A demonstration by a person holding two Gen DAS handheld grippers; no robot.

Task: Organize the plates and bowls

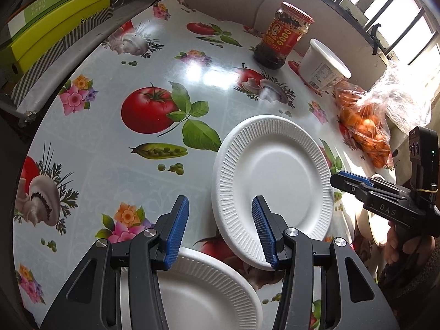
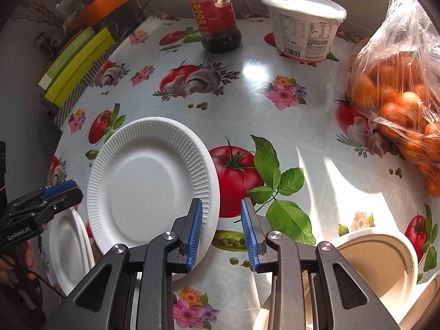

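Observation:
A white ribbed foam plate (image 1: 275,176) lies on the patterned table, also in the right wrist view (image 2: 151,187). A second white plate (image 1: 198,294) lies nearer, under my left gripper, and shows at the left of the right wrist view (image 2: 66,247). My left gripper (image 1: 220,231) is open and empty, its right finger over the first plate's near rim. My right gripper (image 2: 221,233) is open and empty, its left finger over that plate's right rim. It shows from the side in the left wrist view (image 1: 349,180). Beige bowls (image 2: 379,264) sit at the lower right.
A chili sauce jar (image 2: 217,16) and a white tub (image 2: 302,24) stand at the back of the table. A bag of oranges (image 2: 398,96) lies at the right. Green boxes (image 1: 55,27) are stacked off the table's left edge.

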